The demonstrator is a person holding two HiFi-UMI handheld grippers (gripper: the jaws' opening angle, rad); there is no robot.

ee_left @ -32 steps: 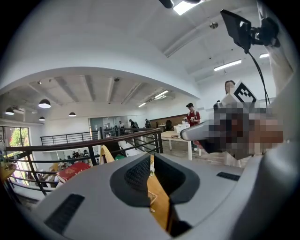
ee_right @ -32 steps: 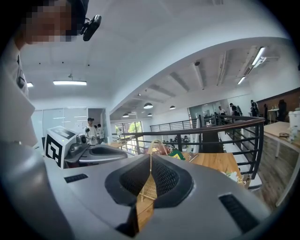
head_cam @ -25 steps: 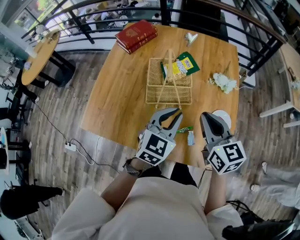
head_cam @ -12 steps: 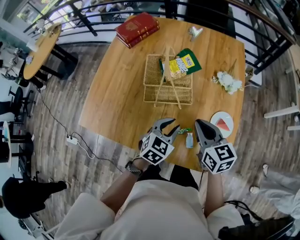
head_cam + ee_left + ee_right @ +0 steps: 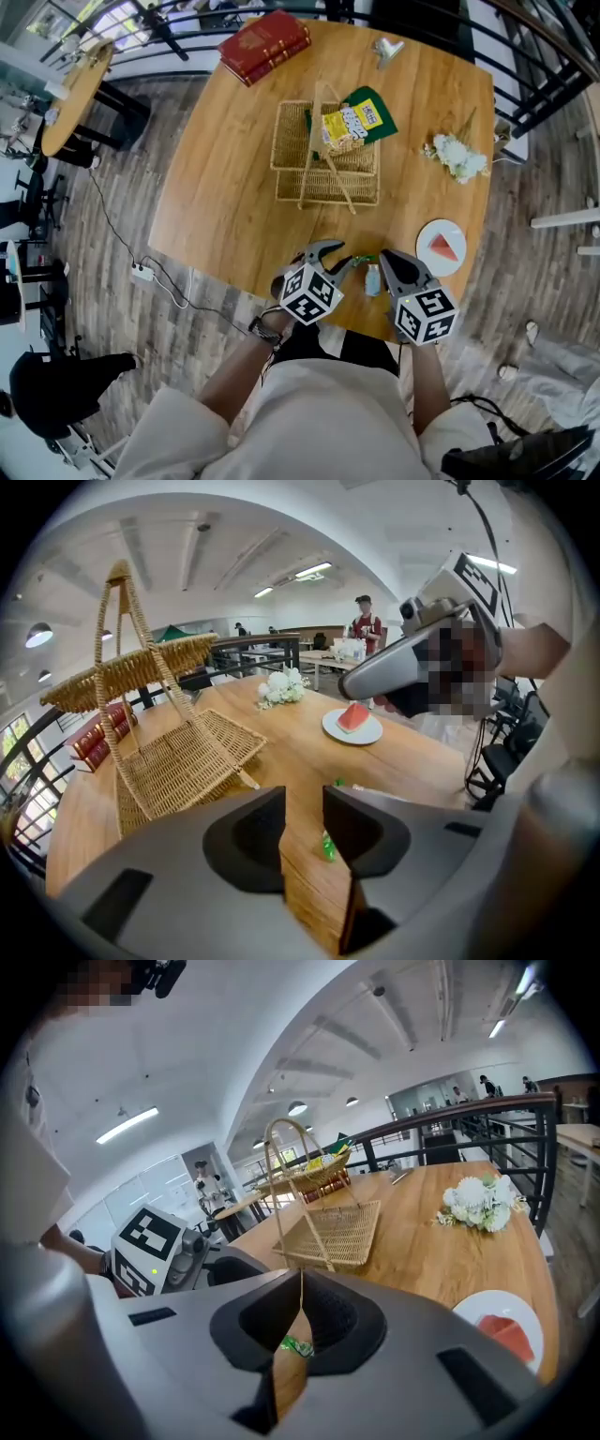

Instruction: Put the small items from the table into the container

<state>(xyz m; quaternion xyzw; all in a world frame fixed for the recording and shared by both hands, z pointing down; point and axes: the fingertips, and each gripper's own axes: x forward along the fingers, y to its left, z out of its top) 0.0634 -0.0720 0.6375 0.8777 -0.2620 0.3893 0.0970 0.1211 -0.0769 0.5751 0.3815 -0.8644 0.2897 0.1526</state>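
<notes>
Both tongs have come lower toward the near edge of the table (image 5: 234, 187) since the earlier frame. The jaws of my left tongs (image 5: 338, 258) are opening, with nothing between them yet. A green wrapped sweet (image 5: 367, 260) lies just ahead of their tips, a little to the right. My right tongs (image 5: 385, 257) are closed and empty. A small bottle (image 5: 374, 278) sits between the two tongs, just beside the right one. The wicker basket (image 5: 292, 141) is well ahead of both. I think the danger is a push. If one jaw lands on the sweet, it slides away. My closed right tongs could also knock the bottle off the edge.
</notes>
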